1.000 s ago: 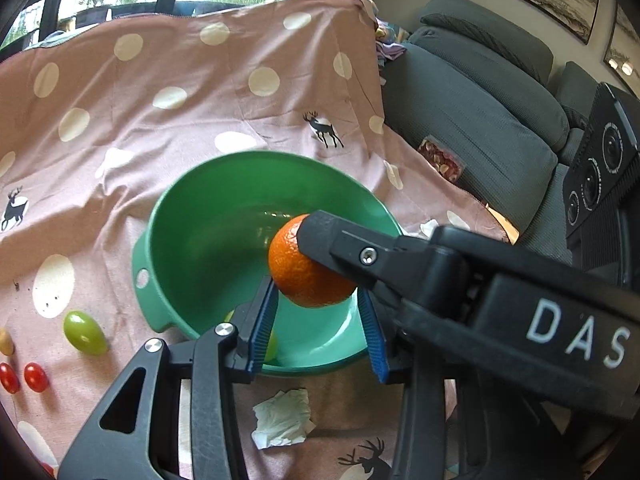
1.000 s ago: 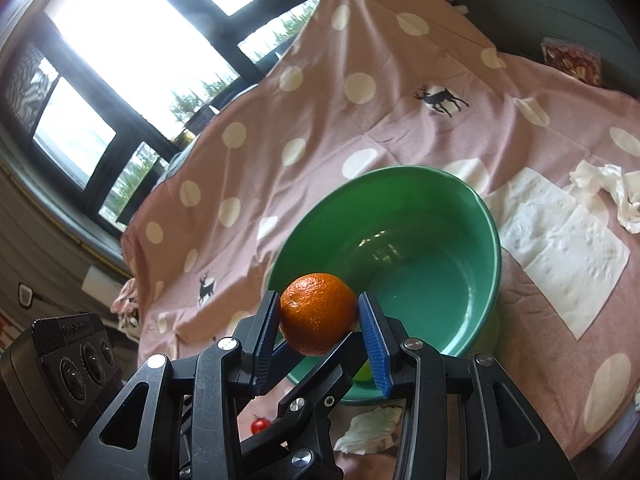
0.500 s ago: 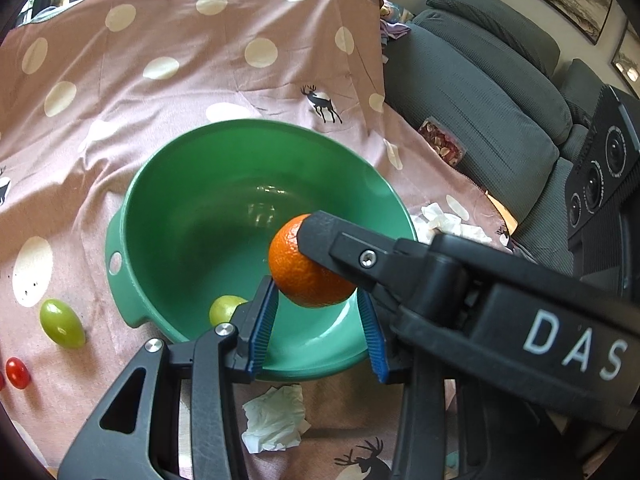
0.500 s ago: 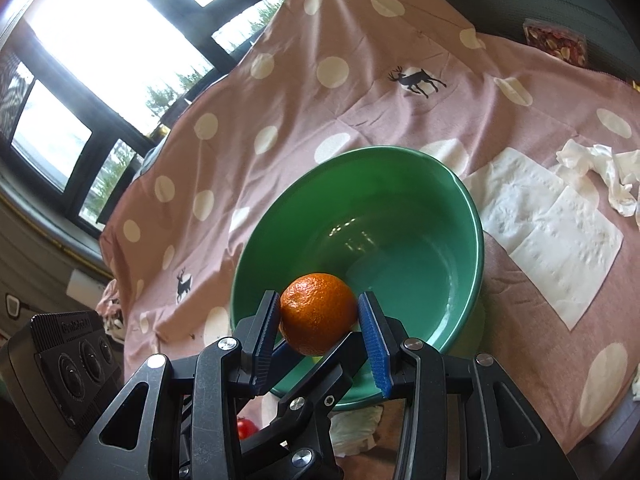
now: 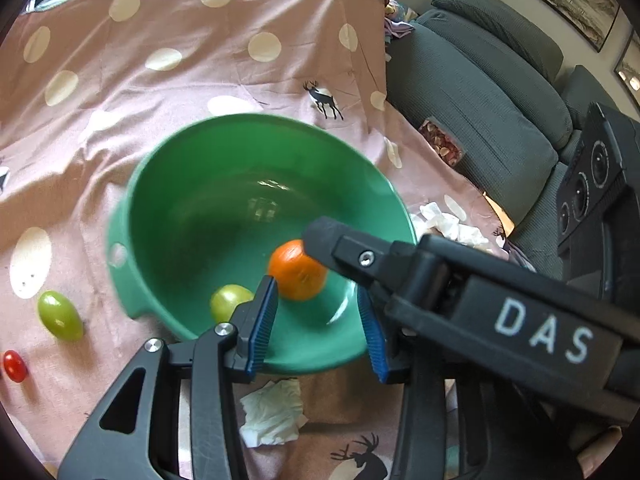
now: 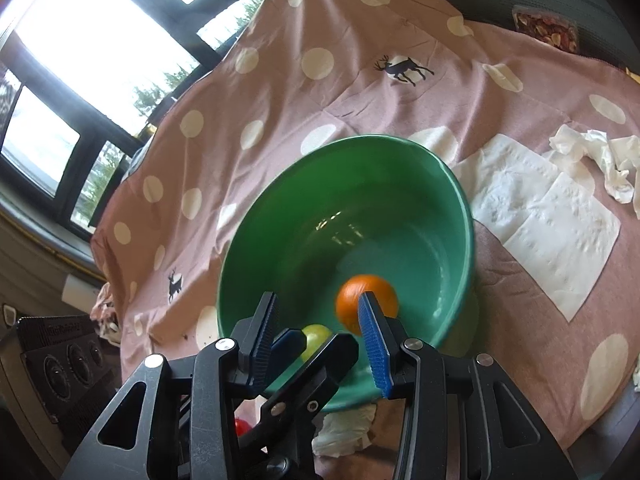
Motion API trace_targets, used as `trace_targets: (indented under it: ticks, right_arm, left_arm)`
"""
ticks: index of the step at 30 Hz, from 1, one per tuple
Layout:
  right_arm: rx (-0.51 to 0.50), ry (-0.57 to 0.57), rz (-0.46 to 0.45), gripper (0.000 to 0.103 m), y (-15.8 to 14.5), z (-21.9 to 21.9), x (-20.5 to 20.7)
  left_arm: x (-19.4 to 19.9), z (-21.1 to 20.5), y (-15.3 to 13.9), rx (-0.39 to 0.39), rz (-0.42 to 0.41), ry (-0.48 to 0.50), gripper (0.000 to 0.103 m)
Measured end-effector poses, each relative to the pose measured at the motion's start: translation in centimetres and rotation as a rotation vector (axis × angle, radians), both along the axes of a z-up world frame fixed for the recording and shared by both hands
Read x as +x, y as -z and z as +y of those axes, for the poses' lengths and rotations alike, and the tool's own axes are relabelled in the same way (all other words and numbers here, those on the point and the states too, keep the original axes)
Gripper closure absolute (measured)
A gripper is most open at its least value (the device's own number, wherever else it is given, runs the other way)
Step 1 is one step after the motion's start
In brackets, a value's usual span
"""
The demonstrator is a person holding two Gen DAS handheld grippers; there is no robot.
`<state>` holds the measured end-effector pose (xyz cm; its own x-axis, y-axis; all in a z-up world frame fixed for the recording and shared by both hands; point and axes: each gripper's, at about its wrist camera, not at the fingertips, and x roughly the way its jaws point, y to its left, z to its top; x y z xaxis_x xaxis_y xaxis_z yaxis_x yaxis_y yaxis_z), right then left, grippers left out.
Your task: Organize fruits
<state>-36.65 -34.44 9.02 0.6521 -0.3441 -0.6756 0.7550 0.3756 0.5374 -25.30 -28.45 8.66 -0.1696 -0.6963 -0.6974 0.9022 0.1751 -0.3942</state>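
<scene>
An orange (image 5: 296,270), motion-blurred, is inside the green bowl (image 5: 256,120), beside a green fruit (image 5: 230,302) on the bowl's floor. My left gripper (image 5: 316,330) hangs over the bowl's near rim, open, with nothing between its blue pads. The right gripper's black finger (image 5: 360,256) crosses in front of it. In the right wrist view the orange (image 6: 352,296) sits just beyond my right gripper (image 6: 319,340), which is open and holds nothing. The bowl (image 6: 360,140) and the green fruit (image 6: 316,338) show there too. Another green fruit (image 5: 60,316) and a red tomato (image 5: 15,366) lie on the cloth to the left.
The bowl stands on a pink spotted cloth (image 5: 180,60) with deer prints. A crumpled tissue (image 5: 274,412) lies by the near rim. A flat paper napkin (image 6: 540,220) and more tissue (image 6: 592,160) lie to the right. A grey sofa (image 5: 480,80) carries a snack packet (image 5: 442,144).
The orange, held between the crossed jaws in the earlier frames, has left them and dropped into the bowl. Both grippers have stayed over the near rim.
</scene>
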Motion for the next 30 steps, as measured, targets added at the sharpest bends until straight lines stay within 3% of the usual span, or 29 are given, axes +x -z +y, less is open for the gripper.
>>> trace_targets:
  ticks: [7,9,10,11,17,22,30]
  right_arm:
    - [-0.082,0.006,0.014,0.059,-1.5,0.9,0.2]
    - [-0.098,-0.003,0.016,0.059,-1.8,1.3,0.5]
    - [-0.105,-0.008,0.017,0.059,-2.0,1.5,0.7]
    - [-0.112,-0.015,0.016,0.059,-2.1,1.6,0.9]
    - [-0.155,-0.077,0.004,0.051,-3.0,3.2,2.5]
    - [-0.178,-0.137,0.024,0.043,-3.1,4.4,4.4]
    - [-0.181,-0.295,0.050,0.039,-2.3,7.0,8.5]
  left_arm:
    - [2.5,3.9,-2.2,-0.033,-0.039,-0.125,0.052]
    - [3.4,5.5,-2.9,-0.038,-0.057,-0.188,0.042]
    - [4.2,6.6,-3.2,-0.040,-0.066,-0.238,0.031]
    - [4.7,7.4,-3.5,-0.045,-0.073,-0.273,0.030]
    - [8.8,13.7,-4.2,-0.035,-0.109,-0.468,0.026]
    - [11.7,18.8,-3.0,-0.002,-0.158,-0.646,0.022]
    - [16.4,23.9,-0.2,0.039,-0.065,-0.800,0.022]
